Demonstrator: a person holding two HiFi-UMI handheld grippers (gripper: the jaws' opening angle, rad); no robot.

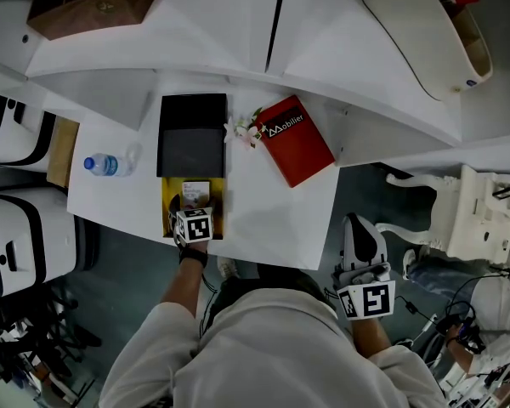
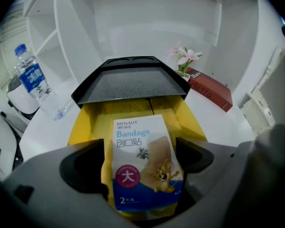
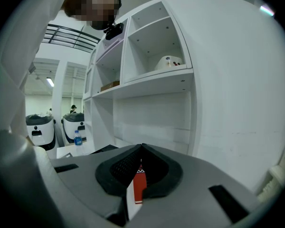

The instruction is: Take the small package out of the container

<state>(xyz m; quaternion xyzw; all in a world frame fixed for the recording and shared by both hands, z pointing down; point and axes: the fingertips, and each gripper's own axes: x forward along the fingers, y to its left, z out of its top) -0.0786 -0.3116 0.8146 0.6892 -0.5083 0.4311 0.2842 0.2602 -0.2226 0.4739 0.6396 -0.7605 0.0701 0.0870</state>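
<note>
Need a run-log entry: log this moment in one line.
left tongs: shut on white-and-blue bandage package | package: inside yellow rectangular container | right tongs: shut, empty

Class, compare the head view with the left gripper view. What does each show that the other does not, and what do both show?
Head view only: the right gripper, held off the table, and a wooden box on the shelf.
Left gripper view only: the word Bandage on the bandage package, and the left gripper with its jaws on the package's sides.
Both: the package, yellow container, black lid, water bottle and red book.
</note>
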